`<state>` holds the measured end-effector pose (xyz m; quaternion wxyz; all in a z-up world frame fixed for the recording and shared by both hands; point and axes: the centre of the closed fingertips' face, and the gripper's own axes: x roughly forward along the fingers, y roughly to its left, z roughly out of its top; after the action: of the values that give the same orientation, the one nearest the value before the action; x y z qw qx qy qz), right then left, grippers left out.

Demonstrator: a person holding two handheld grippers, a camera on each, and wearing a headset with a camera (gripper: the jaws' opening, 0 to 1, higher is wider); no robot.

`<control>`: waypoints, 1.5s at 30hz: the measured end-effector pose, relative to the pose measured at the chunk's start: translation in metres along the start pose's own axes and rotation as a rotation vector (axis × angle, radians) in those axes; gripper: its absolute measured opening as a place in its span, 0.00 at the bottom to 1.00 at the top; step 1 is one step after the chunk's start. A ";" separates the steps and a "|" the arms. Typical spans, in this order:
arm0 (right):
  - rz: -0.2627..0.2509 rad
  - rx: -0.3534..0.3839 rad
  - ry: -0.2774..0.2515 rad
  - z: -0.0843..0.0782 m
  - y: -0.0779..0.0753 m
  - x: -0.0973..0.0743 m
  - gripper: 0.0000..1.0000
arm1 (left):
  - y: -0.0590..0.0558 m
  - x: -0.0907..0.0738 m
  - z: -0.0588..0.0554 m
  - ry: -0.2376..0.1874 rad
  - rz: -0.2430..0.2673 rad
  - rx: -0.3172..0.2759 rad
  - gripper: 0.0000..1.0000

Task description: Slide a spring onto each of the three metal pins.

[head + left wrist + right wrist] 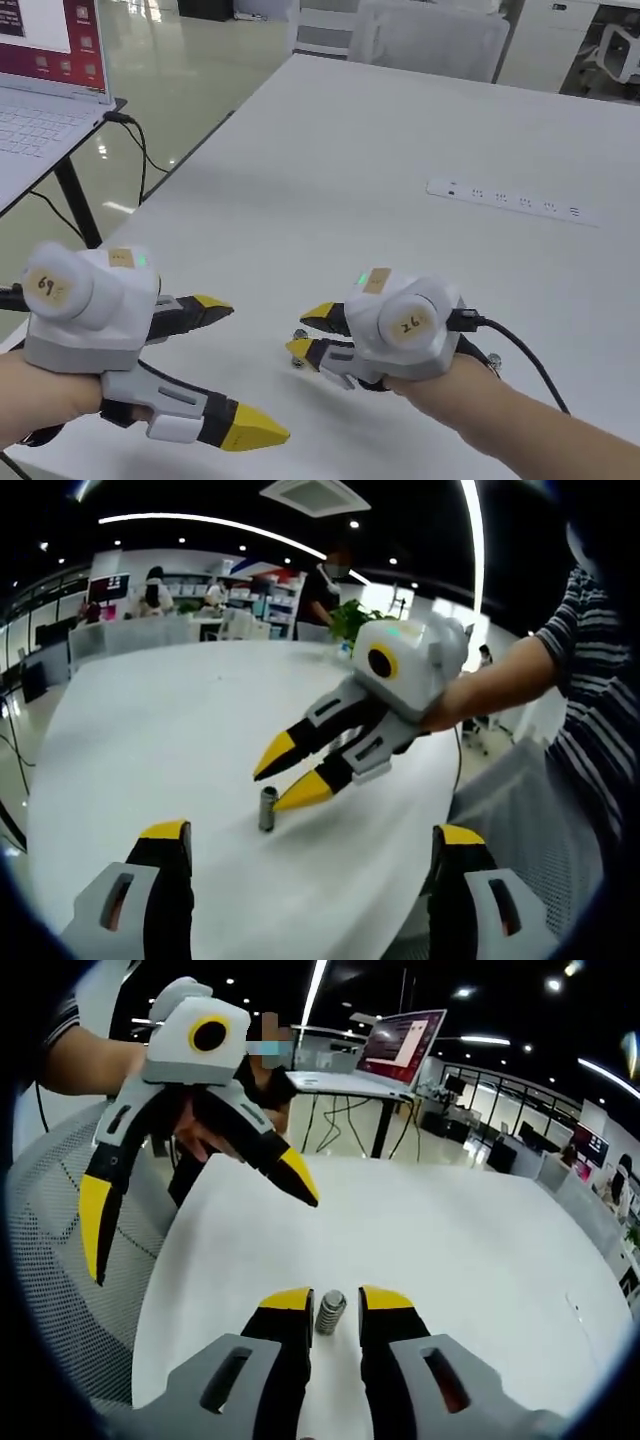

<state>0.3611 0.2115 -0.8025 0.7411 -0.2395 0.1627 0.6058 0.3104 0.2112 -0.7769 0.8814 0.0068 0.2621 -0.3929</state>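
A small metal spring (330, 1312) stands upright on the white table (350, 180), between the yellow tips of my right gripper (337, 1300). The jaws sit close on either side of it with a little gap, so that gripper is open. In the left gripper view the same spring (267, 808) stands by the lower tip of the right gripper (278, 780). My left gripper (235, 368) hovers to the left, wide open and holding nothing. Small metal pieces (298, 362) lie by the right gripper (308, 333); I cannot make out what they are.
A white power strip (510, 200) lies further back on the right. A laptop (40, 80) stands on a side stand at the far left, a black cable hanging from it. The table's near edge runs just below both grippers, and a mesh chair (60, 1290) stands beyond it.
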 end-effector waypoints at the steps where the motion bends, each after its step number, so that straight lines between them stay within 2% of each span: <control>1: -0.008 0.013 -0.009 0.002 -0.002 -0.004 0.16 | 0.001 0.000 0.001 -0.004 0.005 0.002 0.97; 5: -0.035 0.075 -0.064 0.011 -0.009 -0.018 0.16 | 0.002 0.001 0.005 -0.010 0.008 0.010 0.96; 12: -0.058 0.119 -0.083 0.006 -0.016 -0.038 0.22 | 0.002 0.006 0.012 -0.027 0.015 0.020 0.95; 16: -0.073 0.134 -0.072 -0.003 -0.017 -0.050 0.27 | 0.002 0.009 0.013 -0.025 0.014 0.026 0.95; 23: -0.127 0.156 -0.062 -0.020 -0.020 -0.076 0.39 | 0.002 0.012 0.015 -0.026 0.019 0.032 0.94; 28: -0.181 0.186 -0.068 -0.034 -0.025 -0.098 0.54 | 0.002 0.013 0.020 -0.039 0.021 0.035 0.94; 38: -0.292 0.249 -0.086 -0.060 -0.038 -0.137 0.72 | 0.003 0.015 0.024 -0.061 0.043 0.034 0.95; 45: -0.322 0.284 -0.106 -0.074 -0.037 -0.158 0.87 | 0.002 0.016 0.024 -0.063 0.044 0.036 0.96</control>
<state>0.3668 0.0356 -0.7743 0.8621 -0.1234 0.1666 0.4624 0.3314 0.1967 -0.7643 0.8972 0.0160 0.2271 -0.3783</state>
